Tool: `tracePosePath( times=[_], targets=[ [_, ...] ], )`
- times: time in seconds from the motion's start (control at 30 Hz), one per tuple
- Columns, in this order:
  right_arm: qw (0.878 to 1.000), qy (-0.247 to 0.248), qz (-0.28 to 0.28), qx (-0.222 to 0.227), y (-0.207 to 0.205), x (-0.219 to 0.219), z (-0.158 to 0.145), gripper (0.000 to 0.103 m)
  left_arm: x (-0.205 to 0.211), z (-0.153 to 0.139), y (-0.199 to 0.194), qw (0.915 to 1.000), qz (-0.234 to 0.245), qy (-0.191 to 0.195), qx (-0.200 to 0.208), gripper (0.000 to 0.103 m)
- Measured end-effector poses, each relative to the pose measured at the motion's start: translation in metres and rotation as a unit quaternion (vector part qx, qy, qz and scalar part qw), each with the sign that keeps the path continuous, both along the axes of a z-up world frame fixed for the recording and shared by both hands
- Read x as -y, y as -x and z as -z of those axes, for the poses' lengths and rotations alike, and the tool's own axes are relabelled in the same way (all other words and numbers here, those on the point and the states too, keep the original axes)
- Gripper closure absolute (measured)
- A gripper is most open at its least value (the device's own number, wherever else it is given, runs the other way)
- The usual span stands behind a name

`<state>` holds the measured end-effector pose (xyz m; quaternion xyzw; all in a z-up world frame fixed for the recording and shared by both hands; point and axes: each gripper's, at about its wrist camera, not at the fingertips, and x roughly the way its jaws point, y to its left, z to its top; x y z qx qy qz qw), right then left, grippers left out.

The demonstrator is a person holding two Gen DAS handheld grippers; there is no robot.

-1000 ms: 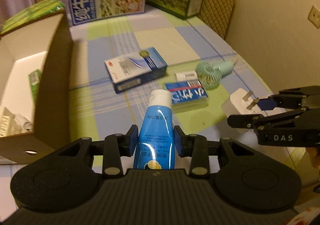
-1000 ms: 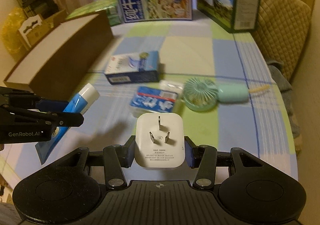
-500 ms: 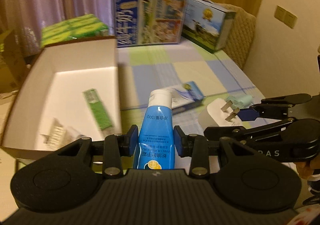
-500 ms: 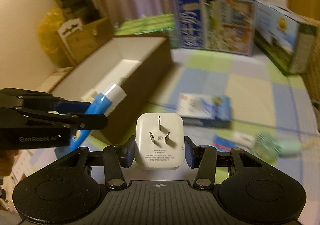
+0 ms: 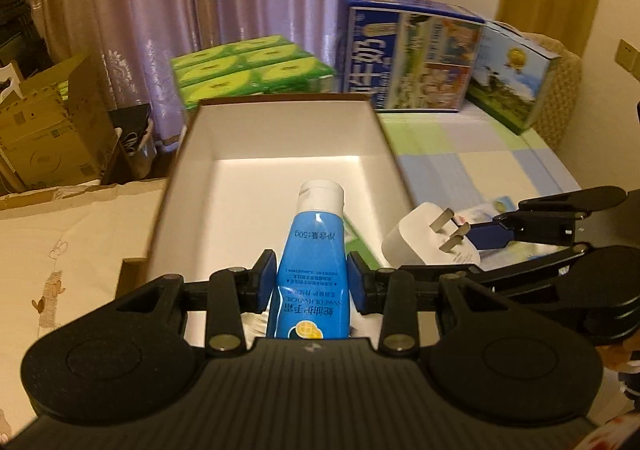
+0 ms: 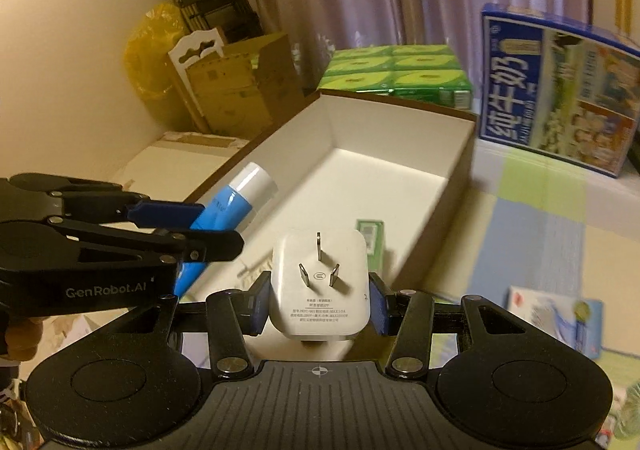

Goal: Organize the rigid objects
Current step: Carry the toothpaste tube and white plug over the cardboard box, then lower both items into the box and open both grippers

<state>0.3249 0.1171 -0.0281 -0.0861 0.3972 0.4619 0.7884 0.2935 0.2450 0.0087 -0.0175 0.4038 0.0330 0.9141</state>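
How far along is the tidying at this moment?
Done: a green packet already lies in the white-lined cardboard box. In hand: the left gripper clamps a blue white-capped tube, the right gripper a white plug adapter, both over the box, unreleased. Left: a blue-and-white carton on the checked tablecloth.

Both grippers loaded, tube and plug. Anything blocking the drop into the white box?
Nothing visible blocks it. The blue tube in the left gripper and the white plug in the right gripper are at the open white box. Its far floor is bare; a green packet lies near the plug's side.
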Motion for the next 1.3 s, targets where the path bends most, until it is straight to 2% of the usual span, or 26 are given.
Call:
tracePosePath(
  times=[0.3,0.57,0.93,1.07,1.3],
  targets=[
    [0.999,0.044,0.014,0.006,-0.044,-0.064,0.028,0.058,-0.057,0.022,-0.057,0.9996,0.007,0.001,-0.028,0.070],
    [0.995,0.088,0.041,0.013,-0.093,-0.089,0.047,0.058,-0.077,0.051,-0.114,0.9985,0.016,-0.003,-0.052,0.070],
    [0.984,0.156,0.036,0.077,-0.121,-0.110,0.067,0.058,-0.086,0.082,-0.159,0.9968,0.021,-0.001,-0.077,0.070],
    [0.980,0.163,0.035,0.113,-0.121,-0.113,0.069,0.057,-0.087,0.091,-0.168,0.9965,0.024,-0.002,-0.080,0.070],
    [0.987,0.135,0.037,0.074,-0.121,-0.101,0.058,0.054,-0.086,0.096,-0.170,0.9967,0.028,-0.004,-0.077,0.070]
  ],
)
